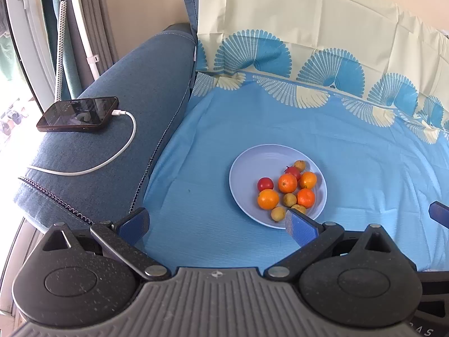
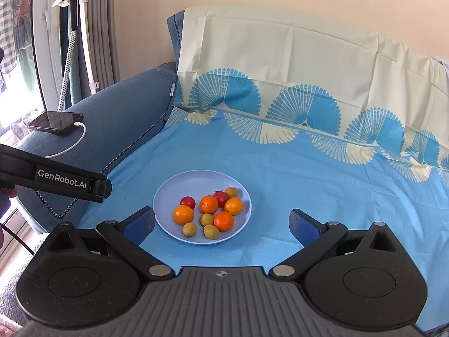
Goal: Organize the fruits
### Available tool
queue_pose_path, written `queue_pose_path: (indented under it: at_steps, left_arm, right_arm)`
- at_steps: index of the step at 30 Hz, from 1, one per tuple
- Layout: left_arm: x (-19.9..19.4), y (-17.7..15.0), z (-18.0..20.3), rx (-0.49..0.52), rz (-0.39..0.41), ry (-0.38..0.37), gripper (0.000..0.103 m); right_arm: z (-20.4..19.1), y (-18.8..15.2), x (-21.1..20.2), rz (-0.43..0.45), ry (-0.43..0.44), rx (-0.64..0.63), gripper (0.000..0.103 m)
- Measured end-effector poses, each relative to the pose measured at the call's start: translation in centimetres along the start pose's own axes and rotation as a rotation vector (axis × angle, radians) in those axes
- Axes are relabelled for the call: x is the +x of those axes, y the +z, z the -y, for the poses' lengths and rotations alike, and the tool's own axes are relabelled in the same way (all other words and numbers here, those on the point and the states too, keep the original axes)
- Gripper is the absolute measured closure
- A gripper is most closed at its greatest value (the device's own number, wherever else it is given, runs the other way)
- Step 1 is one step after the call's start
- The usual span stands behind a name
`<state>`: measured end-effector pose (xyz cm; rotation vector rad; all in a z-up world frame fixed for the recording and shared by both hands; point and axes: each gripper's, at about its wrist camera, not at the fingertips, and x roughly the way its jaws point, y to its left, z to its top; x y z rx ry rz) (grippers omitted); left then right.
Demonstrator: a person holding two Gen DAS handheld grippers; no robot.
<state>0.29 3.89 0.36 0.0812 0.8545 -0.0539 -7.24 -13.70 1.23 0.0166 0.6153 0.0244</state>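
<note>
Fruits (image 2: 207,212) fill a plate (image 2: 174,188); both tongs gape wide, the left tongs (image 1: 217,221) and right tongs (image 2: 221,224); only the right view shows the left's arm.

In the left wrist view the right gripper (image 1: 440,214) is cut off at three o'clock, only one blue pad showing.

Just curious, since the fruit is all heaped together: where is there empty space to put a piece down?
The plate is bare on its far-left half; the fruit crowds its right and near side. The blue cloth lies open all around, widest to the plate's right and behind it, up to the fan-pattern border. The armrest holds a charging phone.
</note>
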Motion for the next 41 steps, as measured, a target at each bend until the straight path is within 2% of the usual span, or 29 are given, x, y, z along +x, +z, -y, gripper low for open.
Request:
queue_pose_path:
  at_steps: [41]
  left_arm:
    - [2.0, 0.1, 0.6, 0.017, -0.044, 0.016, 0.0]
  right_arm:
    - [0.4, -0.5, 1.5, -0.037, 0.005, 0.01, 0.002]
